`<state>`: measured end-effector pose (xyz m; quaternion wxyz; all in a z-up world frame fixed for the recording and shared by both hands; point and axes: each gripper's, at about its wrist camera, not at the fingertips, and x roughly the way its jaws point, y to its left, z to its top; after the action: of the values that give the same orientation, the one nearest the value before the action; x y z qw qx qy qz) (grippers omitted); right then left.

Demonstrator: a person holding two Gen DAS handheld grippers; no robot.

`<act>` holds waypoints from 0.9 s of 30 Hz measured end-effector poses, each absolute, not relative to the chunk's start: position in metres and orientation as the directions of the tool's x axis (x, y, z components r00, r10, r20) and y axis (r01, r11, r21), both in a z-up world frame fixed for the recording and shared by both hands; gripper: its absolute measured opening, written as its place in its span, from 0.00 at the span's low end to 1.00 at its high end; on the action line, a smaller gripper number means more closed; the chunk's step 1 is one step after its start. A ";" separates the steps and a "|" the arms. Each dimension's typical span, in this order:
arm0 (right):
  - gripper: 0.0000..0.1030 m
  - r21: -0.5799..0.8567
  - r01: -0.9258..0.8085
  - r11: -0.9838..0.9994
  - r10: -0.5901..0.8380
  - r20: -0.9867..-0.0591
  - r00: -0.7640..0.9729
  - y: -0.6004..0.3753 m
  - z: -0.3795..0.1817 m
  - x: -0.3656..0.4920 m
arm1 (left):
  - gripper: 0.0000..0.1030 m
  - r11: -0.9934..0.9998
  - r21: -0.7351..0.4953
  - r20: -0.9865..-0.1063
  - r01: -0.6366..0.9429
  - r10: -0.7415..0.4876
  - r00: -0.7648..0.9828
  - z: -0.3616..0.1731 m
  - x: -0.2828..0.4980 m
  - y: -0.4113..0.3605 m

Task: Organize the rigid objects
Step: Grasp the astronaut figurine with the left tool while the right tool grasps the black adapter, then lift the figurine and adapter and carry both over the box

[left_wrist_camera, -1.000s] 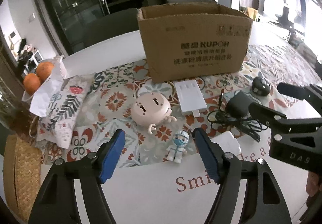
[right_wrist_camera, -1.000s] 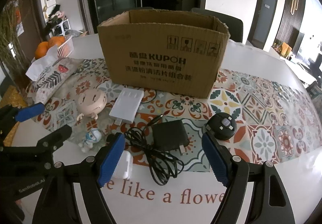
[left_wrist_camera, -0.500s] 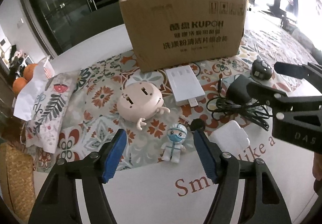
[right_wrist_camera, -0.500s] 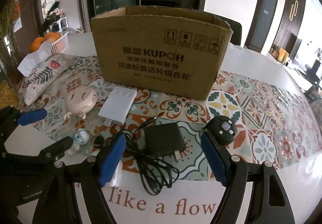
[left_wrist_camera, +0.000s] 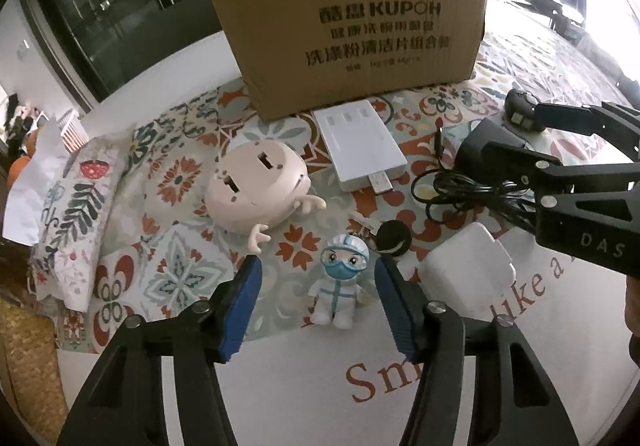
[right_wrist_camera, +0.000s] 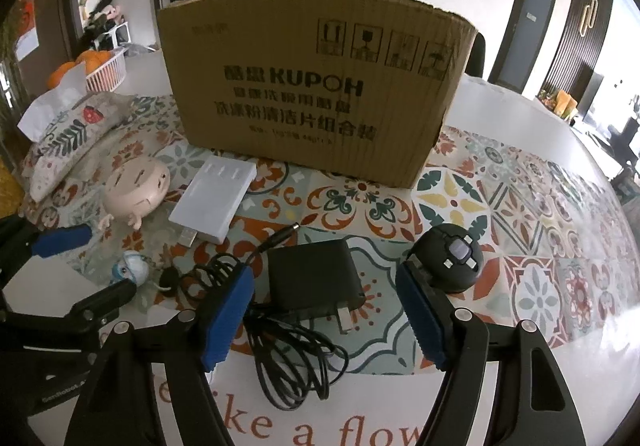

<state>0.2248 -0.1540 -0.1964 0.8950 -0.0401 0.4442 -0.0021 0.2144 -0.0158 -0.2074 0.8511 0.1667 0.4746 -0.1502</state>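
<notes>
Closing around the toy figure (left_wrist_camera: 339, 280), left gripper (left_wrist_camera: 316, 302) should centre first; right gripper (right_wrist_camera: 326, 316) narrows, nothing pinched, over the charger (right_wrist_camera: 314, 276).

White desk (right_wrist_camera: 520, 117) with red lettering, bearing a patterned mat (right_wrist_camera: 520, 246), a white basket of oranges (right_wrist_camera: 106, 71) and a white adapter (left_wrist_camera: 466, 274) at the mat's edge.

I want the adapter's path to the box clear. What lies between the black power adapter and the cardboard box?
In the right wrist view, only patterned cloth separates the black power adapter from the cardboard box; its cable plug tip points that way.
</notes>
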 end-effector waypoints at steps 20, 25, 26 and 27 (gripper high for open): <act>0.58 0.010 -0.047 0.999 0.034 -0.837 0.546 -0.161 -0.222 0.240 | 0.27 0.907 0.060 -0.877 0.418 -0.151 0.455 -0.223 0.227 -0.020; 0.58 0.014 -0.040 0.999 0.034 -0.840 0.542 -0.161 -0.222 0.240 | 0.26 0.910 0.070 -0.875 0.409 -0.141 0.462 -0.222 0.227 -0.019; 0.58 0.016 -0.037 0.999 0.033 -0.841 0.540 -0.161 -0.222 0.240 | 0.26 0.911 0.070 -0.874 0.407 -0.140 0.465 -0.221 0.225 -0.020; 0.58 0.017 -0.035 0.999 0.033 -0.842 0.538 -0.161 -0.222 0.239 | 0.26 0.912 0.071 -0.872 0.403 -0.139 0.470 -0.220 0.225 -0.019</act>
<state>0.2389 -0.1612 -0.2215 0.8770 -0.0009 0.4801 0.0196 0.2250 -0.0194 -0.2195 0.8466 0.1348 0.4895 -0.1601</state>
